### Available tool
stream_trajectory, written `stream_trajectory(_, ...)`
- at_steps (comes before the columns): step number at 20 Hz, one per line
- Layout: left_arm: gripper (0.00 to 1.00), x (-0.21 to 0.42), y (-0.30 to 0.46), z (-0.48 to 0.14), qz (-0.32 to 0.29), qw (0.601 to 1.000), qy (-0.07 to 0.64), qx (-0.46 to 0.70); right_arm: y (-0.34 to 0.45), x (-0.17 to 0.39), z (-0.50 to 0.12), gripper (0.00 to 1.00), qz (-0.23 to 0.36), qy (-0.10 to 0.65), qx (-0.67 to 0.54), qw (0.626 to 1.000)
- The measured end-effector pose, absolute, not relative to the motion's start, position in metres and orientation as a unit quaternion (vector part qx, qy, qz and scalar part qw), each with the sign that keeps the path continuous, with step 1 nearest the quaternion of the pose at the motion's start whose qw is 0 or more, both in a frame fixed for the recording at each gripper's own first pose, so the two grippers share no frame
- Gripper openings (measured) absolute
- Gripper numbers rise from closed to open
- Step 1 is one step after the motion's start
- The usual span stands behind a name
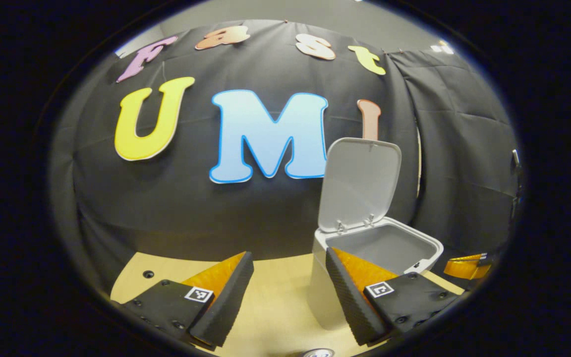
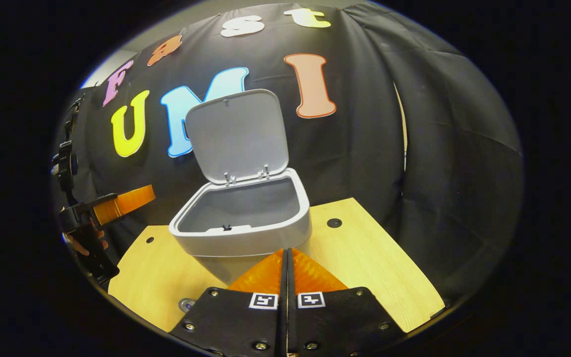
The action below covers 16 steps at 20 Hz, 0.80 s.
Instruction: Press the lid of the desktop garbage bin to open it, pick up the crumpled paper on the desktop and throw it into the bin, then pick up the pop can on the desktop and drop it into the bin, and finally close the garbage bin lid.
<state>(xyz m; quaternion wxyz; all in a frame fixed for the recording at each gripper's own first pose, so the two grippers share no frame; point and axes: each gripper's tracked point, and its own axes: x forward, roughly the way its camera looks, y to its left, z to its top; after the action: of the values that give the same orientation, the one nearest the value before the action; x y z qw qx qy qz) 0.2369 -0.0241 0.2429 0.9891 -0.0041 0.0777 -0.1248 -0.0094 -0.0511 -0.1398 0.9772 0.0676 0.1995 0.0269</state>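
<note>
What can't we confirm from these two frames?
- Bin contents: in the right gripper view its front rim hides the floor; in the left gripper view the near wall does.
- Pop can: a round metallic thing is cut off at the bottom edge of the left gripper view; can't identify it.
- Desktop near edge: hidden behind the shut right tool.
- Left tool is open and holds nothing.

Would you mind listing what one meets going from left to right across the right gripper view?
The left gripper, held at the left edge, → the open bin with its raised lid → a bare stretch of the wooden table with a small round hole.
</note>
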Motion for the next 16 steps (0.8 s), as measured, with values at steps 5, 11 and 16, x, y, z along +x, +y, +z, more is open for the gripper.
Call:
stream_trajectory(5,0.96,0.219,0.028,0.240,-0.077,0.994,0.080,-0.015,-0.025,-0.013,-0.145,0.00,0.057,0.206,0.062,0.975)
stream_trajectory(11,1.00,0.200,0.083,0.230,-0.024,0.995,0.088,-0.027,0.011,-0.013,-0.148,0.00,0.096,0.213,0.055,0.971)
stream_trajectory(16,1.00,0.186,0.116,0.224,0.009,0.995,0.093,-0.034,0.036,-0.011,-0.150,0.00,0.125,0.220,0.049,0.966)
